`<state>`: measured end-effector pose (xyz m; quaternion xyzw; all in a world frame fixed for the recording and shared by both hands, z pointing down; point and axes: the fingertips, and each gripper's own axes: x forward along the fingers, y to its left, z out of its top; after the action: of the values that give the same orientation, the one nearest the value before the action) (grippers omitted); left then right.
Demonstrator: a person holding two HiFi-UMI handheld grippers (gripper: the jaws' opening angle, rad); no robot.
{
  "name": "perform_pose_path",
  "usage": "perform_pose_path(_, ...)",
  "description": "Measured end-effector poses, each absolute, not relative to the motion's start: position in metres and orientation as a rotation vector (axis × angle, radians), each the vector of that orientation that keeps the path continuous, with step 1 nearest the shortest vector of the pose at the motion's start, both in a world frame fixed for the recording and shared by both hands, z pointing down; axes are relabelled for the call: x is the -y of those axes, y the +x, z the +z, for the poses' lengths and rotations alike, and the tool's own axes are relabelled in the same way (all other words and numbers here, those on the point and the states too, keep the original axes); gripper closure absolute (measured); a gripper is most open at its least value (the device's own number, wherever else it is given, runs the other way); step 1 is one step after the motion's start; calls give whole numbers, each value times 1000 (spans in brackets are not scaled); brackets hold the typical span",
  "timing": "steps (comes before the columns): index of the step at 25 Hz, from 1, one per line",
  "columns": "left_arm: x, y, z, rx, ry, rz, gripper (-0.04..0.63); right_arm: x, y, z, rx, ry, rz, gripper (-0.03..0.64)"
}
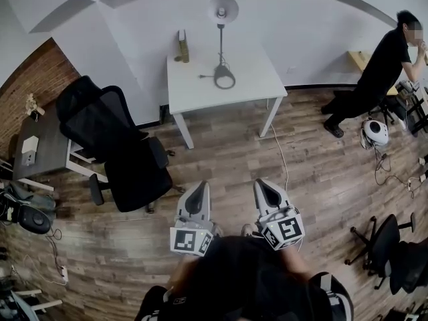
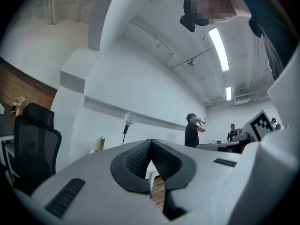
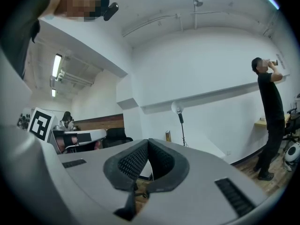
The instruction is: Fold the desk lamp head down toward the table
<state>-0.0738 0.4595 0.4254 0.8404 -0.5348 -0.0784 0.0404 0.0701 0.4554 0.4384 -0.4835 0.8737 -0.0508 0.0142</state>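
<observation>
Both grippers sit low and close to the body, pointing level out across the room: the left gripper has its jaws pressed together with nothing between them, and the right gripper, just beside it, is closed and empty in the same way. Straight ahead of the pair and well apart from them stands the white table, and on it the desk lamp, roughly in line with the gap between the two grippers. Its stem rises straight from the round base, and the lamp head sits up at the top, nowhere near the tabletop. So by my reading nothing of the job is done yet: the lamp is untouched and fully upright. A small yellowish object stands on the table to the left of the lamp. Ahead and off to the left of the left gripper, a black office chair is parked beside the route. What remains is everything: closing the distance to the table, opening a gripper, taking hold of the lamp and bending its head down.
</observation>
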Motion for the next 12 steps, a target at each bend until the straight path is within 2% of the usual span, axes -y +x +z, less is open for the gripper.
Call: perform_pose_path(12,-452,-121,433,1546,2606,-241,572,-448,25,445,-2659,-1592,-177,606)
